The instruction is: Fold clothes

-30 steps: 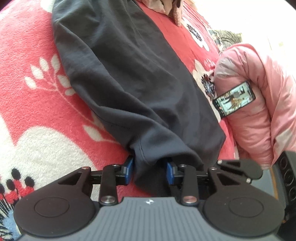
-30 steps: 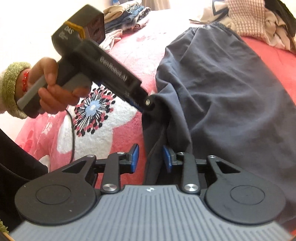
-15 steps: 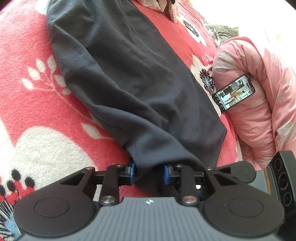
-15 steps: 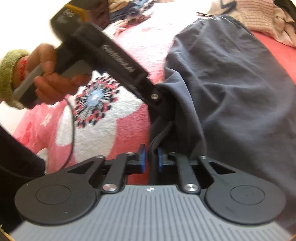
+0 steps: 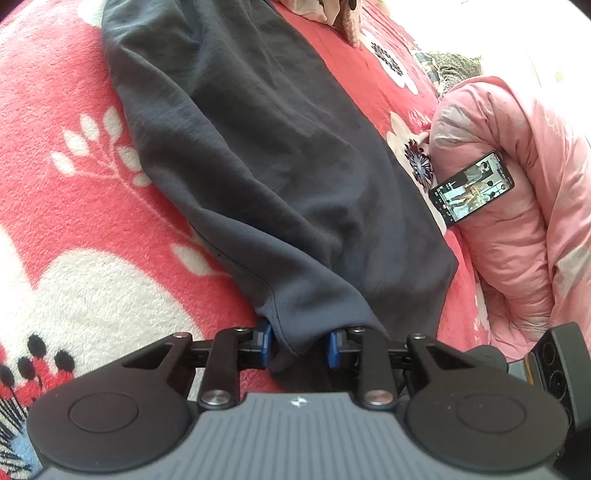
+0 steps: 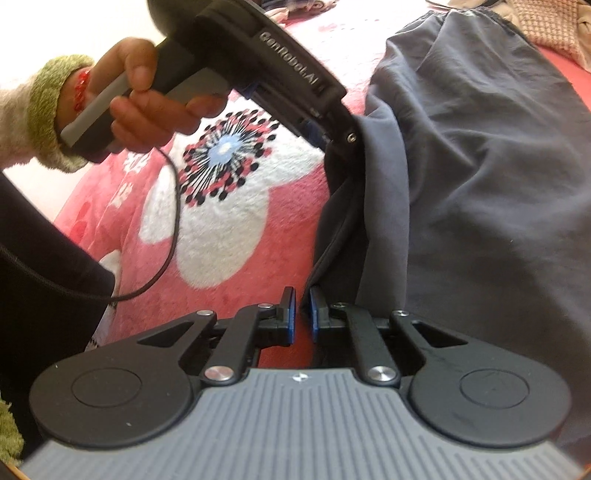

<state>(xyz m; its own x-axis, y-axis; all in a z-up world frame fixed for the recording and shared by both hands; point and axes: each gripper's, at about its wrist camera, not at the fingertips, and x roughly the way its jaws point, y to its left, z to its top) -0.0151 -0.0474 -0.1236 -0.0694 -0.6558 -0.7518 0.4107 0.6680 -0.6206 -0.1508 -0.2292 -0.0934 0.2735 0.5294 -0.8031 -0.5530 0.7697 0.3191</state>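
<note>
A left gripper (image 5: 298, 345) is holding its blue pads (image 5: 265, 347) apart on either side of a bunched corner of a dark grey garment (image 5: 258, 155), the cloth draping between them, though whether the pads are actually biting the fabric cannot be told. Beside it, the right gripper (image 6: 303, 314) is keeping its pads (image 6: 290, 310) almost pressed together, with the garment's folded edge (image 6: 332, 236) running down to the narrow gap; whether cloth is caught there cannot be told either. In the right wrist view the left gripper's body (image 6: 280, 70) is poking into that same edge, gripped by a bare hand (image 6: 147, 99) in a green-cuffed sleeve (image 6: 48, 110), a thin black cable (image 6: 170, 236) looping below. The garment is lying spread out lengthwise across a red fleece blanket (image 5: 74, 177) printed with white flowers and leaves, stretching away from both tools. To its right, a phone (image 5: 471, 188) with a lit screen is leaning on a rolled pink quilt (image 5: 524, 206). At the far end, a heap of other clothes (image 6: 550, 29) is waiting.
</note>
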